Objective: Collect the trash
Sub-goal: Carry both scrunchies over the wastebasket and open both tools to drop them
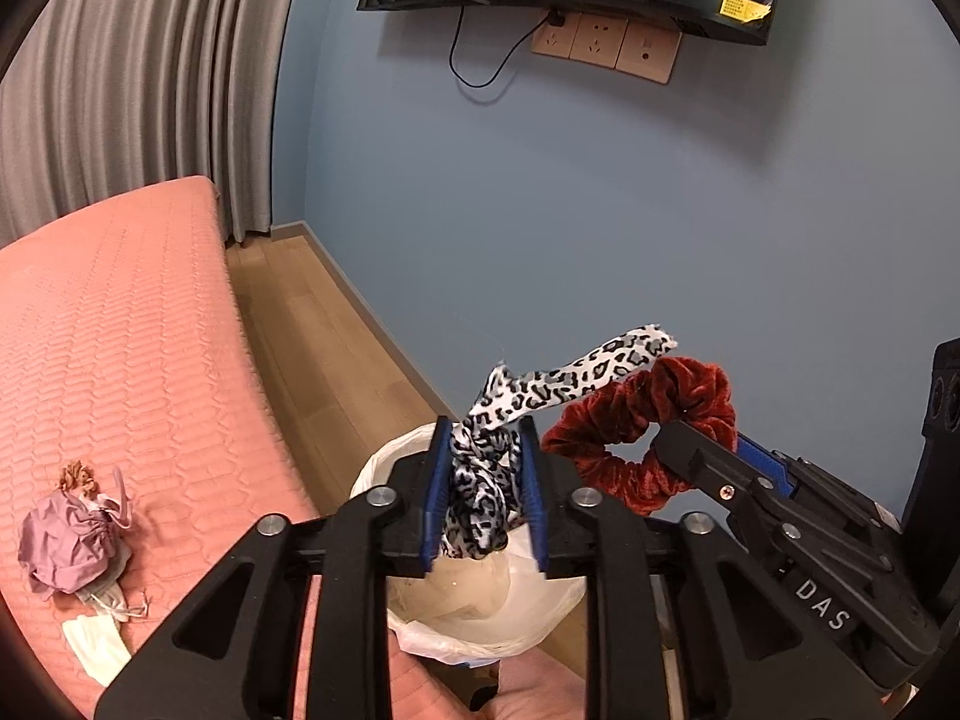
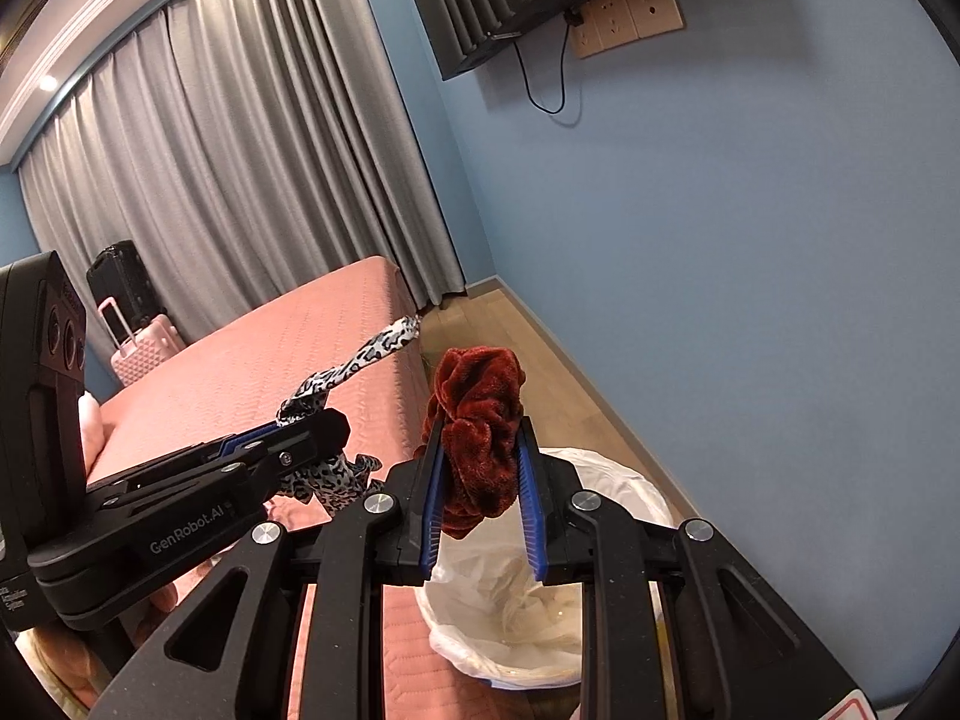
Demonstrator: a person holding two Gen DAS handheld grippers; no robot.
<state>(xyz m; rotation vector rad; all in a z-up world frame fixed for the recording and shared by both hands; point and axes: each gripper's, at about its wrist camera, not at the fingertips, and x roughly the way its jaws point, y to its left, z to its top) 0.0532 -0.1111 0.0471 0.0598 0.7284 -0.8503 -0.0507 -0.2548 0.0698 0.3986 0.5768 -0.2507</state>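
You hold both grippers over the lined trash bin (image 1: 420,618) at the side of the bed, each with a piece of soft trash between its blue pads. In your left gripper (image 1: 485,495) hangs a leopard-print strip of cloth (image 1: 480,480), its knotted middle between the jaws and one loose tail flaring up toward the wall; the pads look to stand slightly apart, with the cloth barely gripped, if at all. Your right gripper (image 2: 480,507) is clamped on a dark red velvet scrunchie (image 2: 477,420), which bulges above the fingertips with the bin's white liner (image 2: 606,468) directly below. The step in hand appears to be the drop: both pieces sit above the bin's mouth. The next move likely calls for spreading each pair of jaws fully and letting the cloth fall clear, watching that the long tail does not snag on a pad. Farther off, on the pink bedspread (image 1: 150,360), a crumpled lilac bundle (image 1: 66,546) and a white tissue (image 1: 96,645) wait to be gathered.
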